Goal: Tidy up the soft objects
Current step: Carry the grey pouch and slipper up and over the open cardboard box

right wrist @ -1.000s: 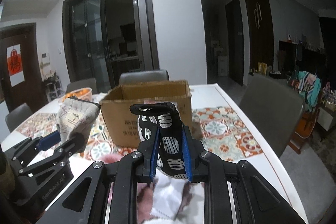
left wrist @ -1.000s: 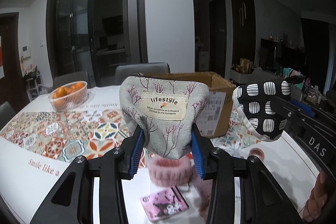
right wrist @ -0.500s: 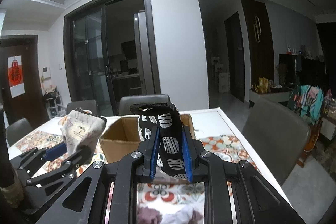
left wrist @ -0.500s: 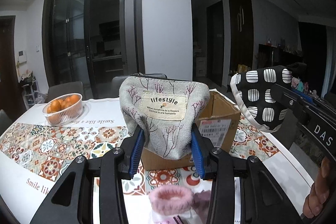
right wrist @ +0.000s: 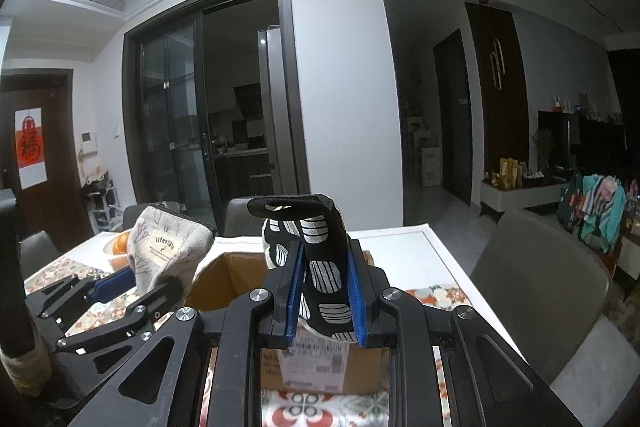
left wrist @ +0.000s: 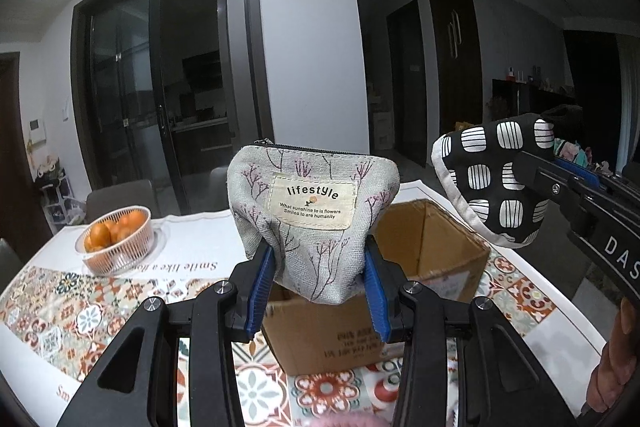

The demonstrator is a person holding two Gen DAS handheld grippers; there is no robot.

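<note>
My left gripper [left wrist: 318, 277] is shut on a grey fabric zip pouch [left wrist: 314, 211] with a "lifestyle" label, held in the air just over the near edge of an open cardboard box [left wrist: 432, 251]. My right gripper [right wrist: 324, 291] is shut on a black oven mitt with white striped patches [right wrist: 320, 259], also held above the box [right wrist: 228, 279]. In the left wrist view the mitt [left wrist: 496, 183] hangs at the right, over the box's right side. In the right wrist view the pouch [right wrist: 168, 255] sits at the left in the left gripper [right wrist: 136, 279].
The box stands on a table with a patterned cloth [left wrist: 60, 303]. A white basket of oranges [left wrist: 116, 243] sits at the far left. A pink fluffy thing [left wrist: 348, 421] peeks in at the bottom edge. Grey chairs [right wrist: 536, 291] stand around the table.
Both grippers have risen and moved forward toward the box with pouch and mitt still gripped. The box now sits right under them, and the pink items have slid almost out of view below.
</note>
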